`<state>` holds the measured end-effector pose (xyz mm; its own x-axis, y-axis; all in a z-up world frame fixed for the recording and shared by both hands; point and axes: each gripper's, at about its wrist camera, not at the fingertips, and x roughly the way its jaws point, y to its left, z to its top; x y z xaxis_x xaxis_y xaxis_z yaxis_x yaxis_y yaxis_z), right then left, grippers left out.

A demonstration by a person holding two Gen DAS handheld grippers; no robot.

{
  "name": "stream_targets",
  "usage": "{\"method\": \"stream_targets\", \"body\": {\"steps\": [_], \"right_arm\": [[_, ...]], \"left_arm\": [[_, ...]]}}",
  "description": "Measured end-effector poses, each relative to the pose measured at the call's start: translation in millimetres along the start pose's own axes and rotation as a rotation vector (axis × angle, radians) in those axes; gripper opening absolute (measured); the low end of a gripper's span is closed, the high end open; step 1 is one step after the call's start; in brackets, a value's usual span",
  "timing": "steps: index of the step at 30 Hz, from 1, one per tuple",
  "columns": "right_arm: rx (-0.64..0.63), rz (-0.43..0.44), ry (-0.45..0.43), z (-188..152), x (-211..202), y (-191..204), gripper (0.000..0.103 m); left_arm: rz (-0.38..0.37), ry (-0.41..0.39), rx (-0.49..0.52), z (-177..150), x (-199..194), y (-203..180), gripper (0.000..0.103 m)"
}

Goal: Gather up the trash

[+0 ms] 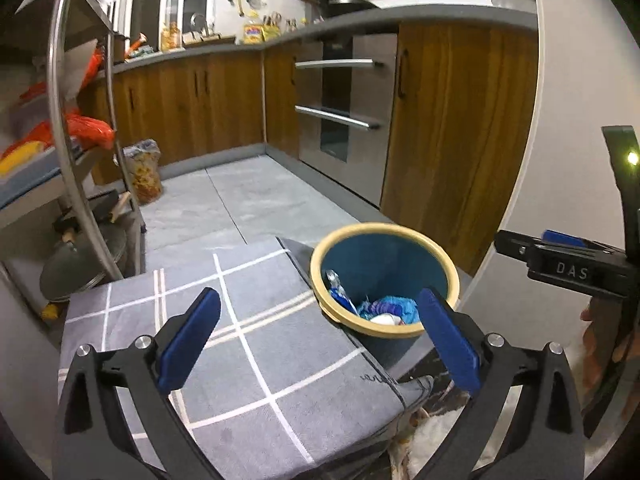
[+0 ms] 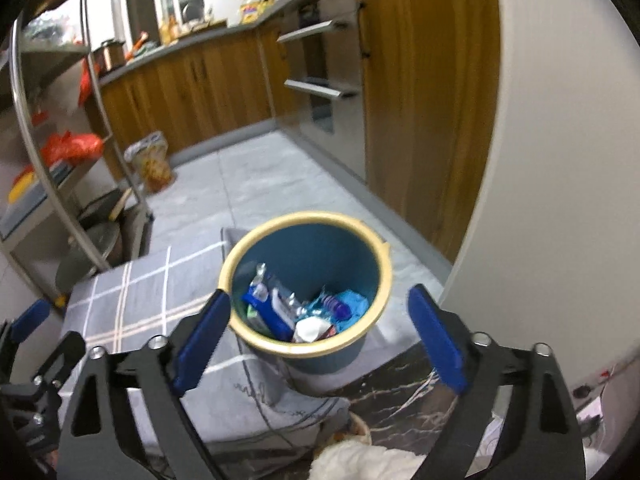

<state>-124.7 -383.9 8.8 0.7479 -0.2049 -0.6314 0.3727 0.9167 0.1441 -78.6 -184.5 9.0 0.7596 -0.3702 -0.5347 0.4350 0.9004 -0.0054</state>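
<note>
A blue bin with a cream rim [image 1: 384, 236] [image 2: 306, 350] stands at the right edge of a table under a grey checked cloth [image 1: 248, 340] [image 2: 132, 292]. Inside it lie several wrappers, a white scrap and crumpled blue pieces [image 2: 296, 314] [image 1: 384, 309]. My left gripper [image 1: 318, 330] hangs open above the cloth, left of and nearer than the bin, with nothing between its blue pads. My right gripper [image 2: 320, 322] is open above the near side of the bin, empty too. Its black frame [image 1: 572, 268] shows at the right of the left wrist view.
A metal rack [image 1: 80, 160] with orange bags and pans stands on the left. Wooden cabinets [image 1: 460, 120] and a steel oven [image 1: 344, 112] run along the back and right. A bag of snacks [image 1: 144, 172] sits on the grey tiled floor. A white wall [image 2: 560, 160] is close on the right.
</note>
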Motion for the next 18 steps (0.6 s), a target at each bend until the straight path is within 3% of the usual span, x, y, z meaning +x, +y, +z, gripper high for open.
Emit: {"method": "stream_targets", "body": {"steps": [3,9,18], "right_arm": [[0.004,-0.022,-0.032,-2,-5,0,0.094],[-0.042,-0.036,-0.107,-4,-12,10,0.095],[-0.069,-0.033,-0.113,-7,-13,14,0.095]], "left_arm": [[0.009,-0.033,0.006,-1,-4,-1,0.097],[0.021,-0.022,0.006,-6,5,-5,0.098],[0.033,-0.034,0.007,-6,6,-8,0.097]]}}
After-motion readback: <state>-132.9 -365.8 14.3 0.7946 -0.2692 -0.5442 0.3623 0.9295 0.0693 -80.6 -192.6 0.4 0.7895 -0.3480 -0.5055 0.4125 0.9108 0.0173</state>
